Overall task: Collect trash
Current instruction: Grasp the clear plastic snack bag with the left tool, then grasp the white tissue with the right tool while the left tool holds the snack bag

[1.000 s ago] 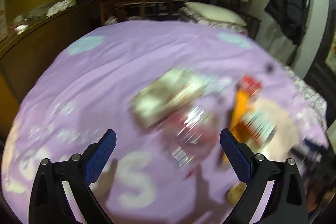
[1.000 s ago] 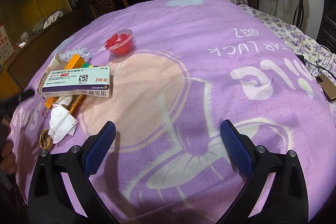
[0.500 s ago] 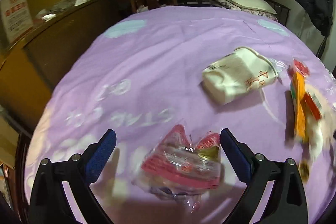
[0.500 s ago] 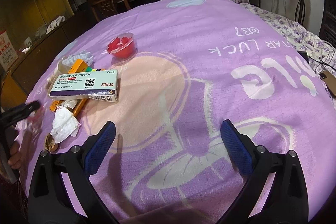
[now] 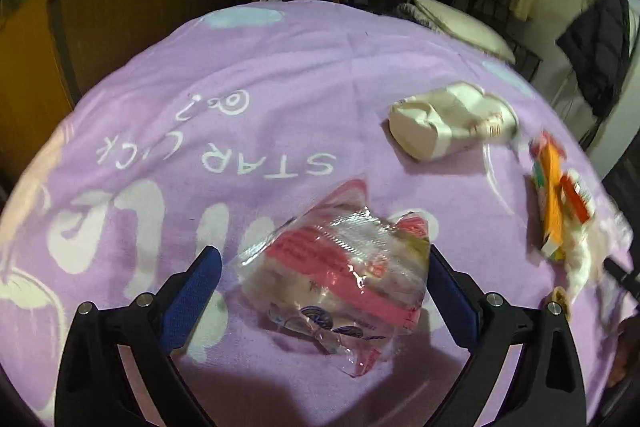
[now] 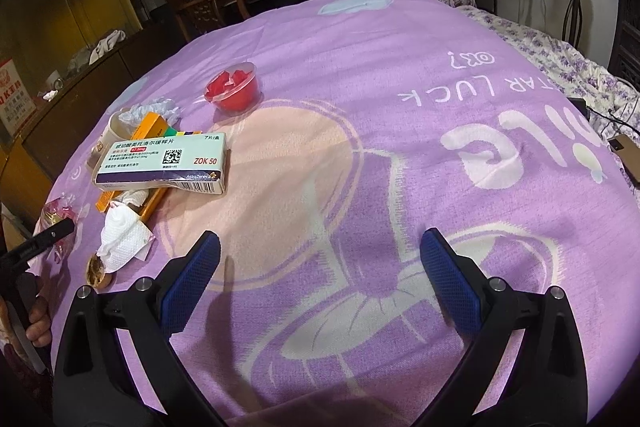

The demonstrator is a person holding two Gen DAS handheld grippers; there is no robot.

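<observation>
Between the left fingers: a slippery wrapper waiting to squirm free

Between the blue pads of the left gripper (image 5: 322, 291) a crinkled clear-and-pink plastic wrapper (image 5: 340, 275) is lying on the purple blanket (image 5: 280, 67), and the jaws are standing wide, the right pad just beside the wrapper's edge and the left pad apart from it, so nothing is being held. That film looks glossy and puffed with air, and I judge it is likely to slide or pop sideways if the pads are closing on its loose upper folds and not its thicker pink middle. A low approach is risking a pinch of blanket along with it, since the soft cloth is bunching easily.

Beyond the wrapper, a crushed white paper cup (image 5: 452, 125) is resting on its side. Right of the wrapper, well apart, an orange box (image 5: 554, 187) and a medicine carton (image 6: 164, 163) are piling over a crumpled white tissue (image 6: 122, 239), with a walnut shell (image 6: 98, 273) just beside the tissue. A careless sweep of the lifted wrapper toward that pile could be scattering the light tissue.

Further from the wrapper, past the carton, a red-filled plastic cup (image 6: 234, 93) is sitting upright; knocking it could be spilling its contents.

The right gripper (image 6: 320, 275) is hanging empty with fingers spread over bare blanket, well away from the wrapper
</observation>
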